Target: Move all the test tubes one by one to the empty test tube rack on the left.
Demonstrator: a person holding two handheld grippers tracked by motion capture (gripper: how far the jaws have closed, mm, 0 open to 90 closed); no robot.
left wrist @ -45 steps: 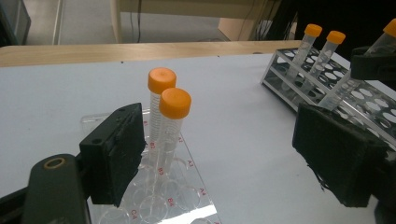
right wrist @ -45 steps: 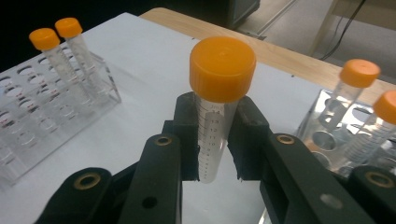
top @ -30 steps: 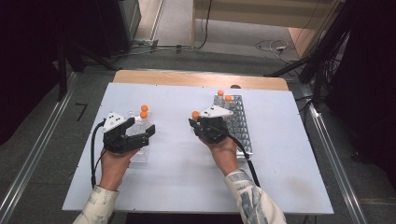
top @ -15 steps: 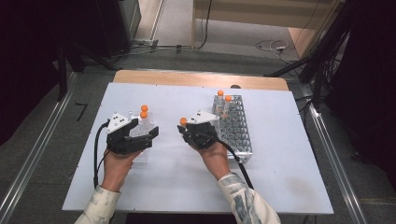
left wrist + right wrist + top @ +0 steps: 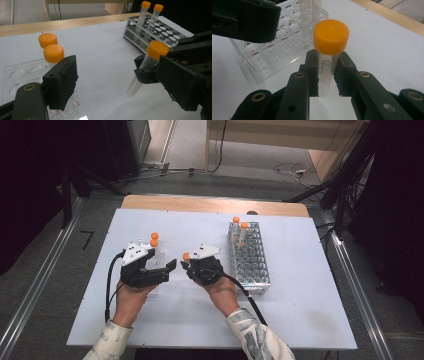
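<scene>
Tube (image 5: 327, 67) with an orange cap stands pinched upright between the jaws of the right gripper (image 5: 192, 265), held above the white table (image 5: 300, 310) near the middle. Just to its left the left gripper (image 5: 167, 269) hovers with jaws spread and nothing between them, over a clear plastic rack (image 5: 17, 75) bearing two capped tubes (image 5: 53, 55). A metal rack (image 5: 250, 265) with two more tubes stands to the right.

White tabletop (image 5: 300, 310) with wooden far edge (image 5: 215, 204); grey floor (image 5: 45, 270); cables (image 5: 290, 169); dark surroundings beyond both sides.
</scene>
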